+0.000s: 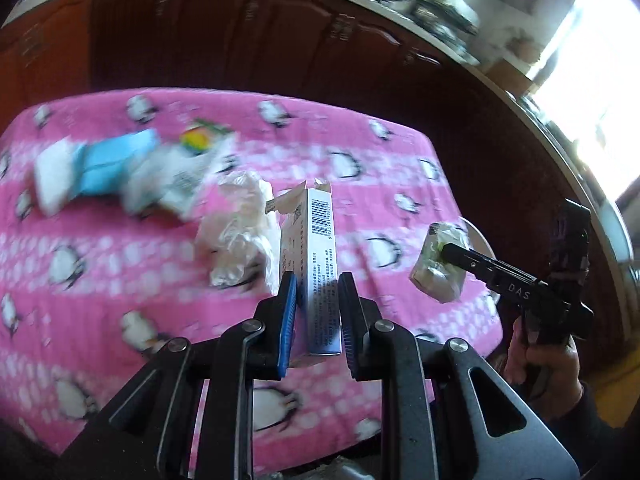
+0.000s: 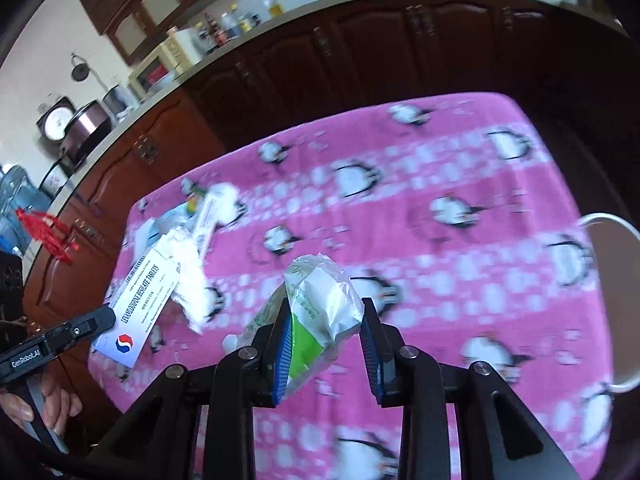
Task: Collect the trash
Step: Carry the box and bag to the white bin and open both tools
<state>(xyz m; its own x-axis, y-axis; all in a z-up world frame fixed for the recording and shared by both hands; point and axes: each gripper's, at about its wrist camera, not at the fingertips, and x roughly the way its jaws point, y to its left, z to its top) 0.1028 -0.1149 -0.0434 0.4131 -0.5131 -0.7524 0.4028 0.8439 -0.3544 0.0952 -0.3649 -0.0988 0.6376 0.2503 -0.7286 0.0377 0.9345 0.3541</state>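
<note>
clamping a tablet box (image 1: 316, 264) in the left gripper (image 1: 318, 284) (right gripper (image 2: 326, 320) pinches a wrapper (image 2: 320, 308))

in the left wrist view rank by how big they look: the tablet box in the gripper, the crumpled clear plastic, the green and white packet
1. tablet box, though it is nearest the camera
2. crumpled clear plastic, close behind in apparent size, so their order is unsure
3. green and white packet, clearly smallest

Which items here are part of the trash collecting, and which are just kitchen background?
Job items:
- medicine box in the left gripper
- tissue pack in the right gripper
- crumpled plastic
- blue and white box

Background:
- pink penguin cloth
- rice cooker
- bottles
- cabinets
</note>
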